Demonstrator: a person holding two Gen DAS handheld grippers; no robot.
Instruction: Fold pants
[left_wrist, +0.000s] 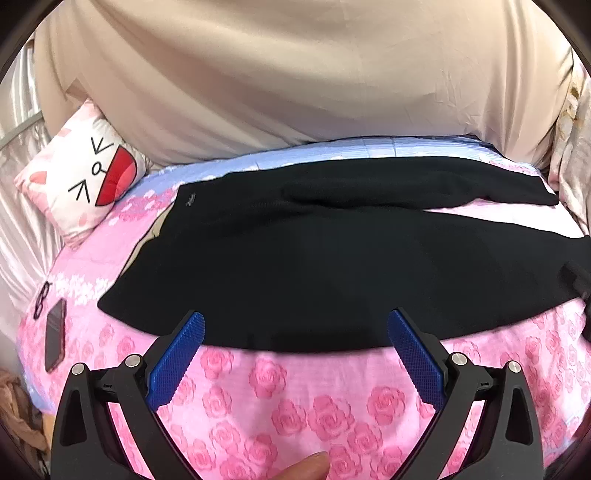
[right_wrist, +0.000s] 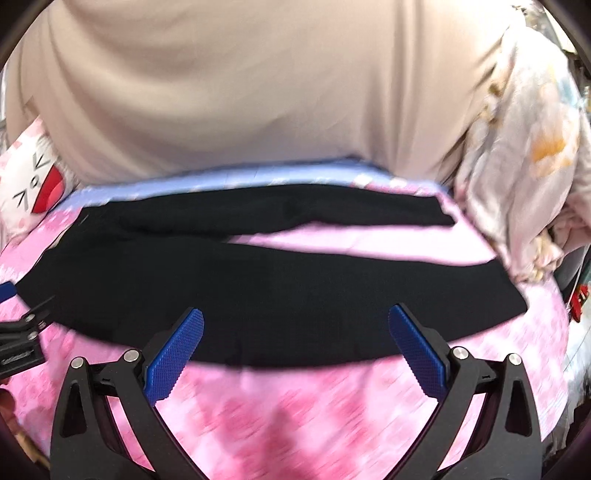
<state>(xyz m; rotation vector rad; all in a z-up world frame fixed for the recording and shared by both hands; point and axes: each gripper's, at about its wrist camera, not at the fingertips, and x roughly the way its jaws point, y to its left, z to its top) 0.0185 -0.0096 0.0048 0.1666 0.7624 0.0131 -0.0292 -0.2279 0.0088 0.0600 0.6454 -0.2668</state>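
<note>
On the far left I see a white cushion (left_wrist: 79, 177) with a cartoon face, lying against the beige curtain (left_wrist: 295, 74). Near it, on the pink rose-print bedsheet (left_wrist: 295, 406), lie a pair of glasses (left_wrist: 41, 297) and a dark phone (left_wrist: 55, 339). The black pants (left_wrist: 332, 266) lie flat across the middle of the bed, waist to the left, the two legs running right and slightly apart. My left gripper (left_wrist: 295, 328) hovers at the near edge of the pants, jaws spread wide, grasping nothing. My right gripper (right_wrist: 295, 325) stands likewise at the near edge further right, jaws released and empty. At far right sits a heap of pale bedding (right_wrist: 524, 166).
</note>
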